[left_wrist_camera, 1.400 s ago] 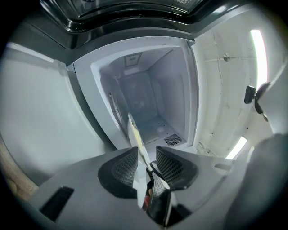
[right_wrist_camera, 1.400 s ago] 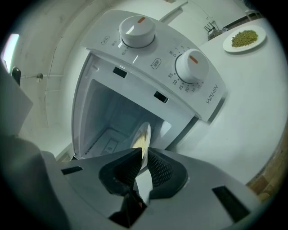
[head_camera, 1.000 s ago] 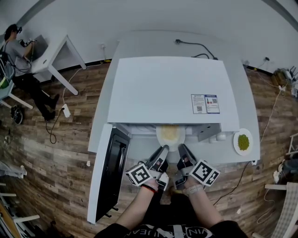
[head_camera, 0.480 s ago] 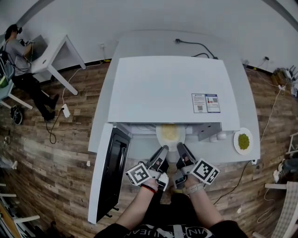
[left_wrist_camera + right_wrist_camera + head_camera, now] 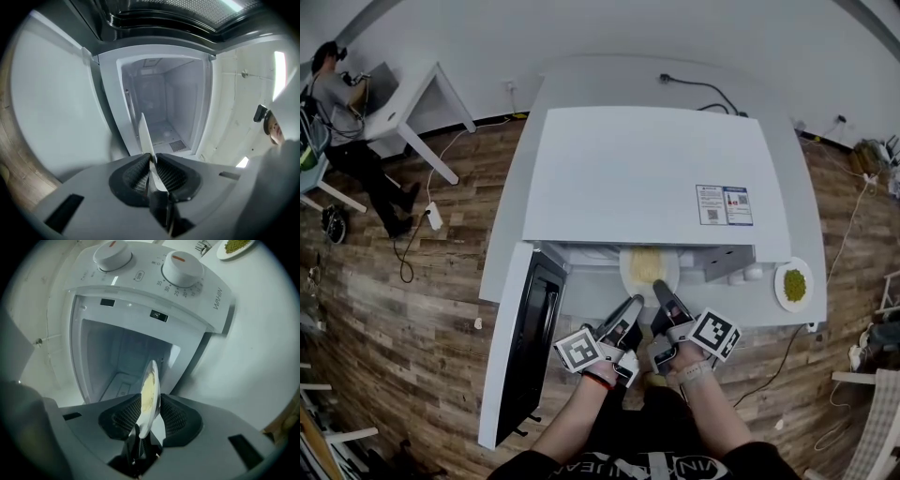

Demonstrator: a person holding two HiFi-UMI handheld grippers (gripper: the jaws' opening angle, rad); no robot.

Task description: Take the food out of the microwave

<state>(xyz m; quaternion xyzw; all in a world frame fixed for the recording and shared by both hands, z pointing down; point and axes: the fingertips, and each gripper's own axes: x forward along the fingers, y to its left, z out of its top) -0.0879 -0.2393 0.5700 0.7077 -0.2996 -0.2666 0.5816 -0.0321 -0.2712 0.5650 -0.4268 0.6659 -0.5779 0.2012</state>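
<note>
White counter (image 5: pixel 514 216): plate (image 5: pixel 625 273) of yellow food (image 5: pixel 646 265) at open microwave (image 5: pixel 647 178); green-food dish (image 5: pixel 779 287) aside.

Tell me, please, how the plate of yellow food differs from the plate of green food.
The yellow-food plate is gripped at its rim by the left tongs, which have just been closing on it, and the right tongs; the green-food plate lies untouched on the table. The yellow-food plate sits at the microwave's mouth, the green-food plate to its right. Both are round and white.
</note>
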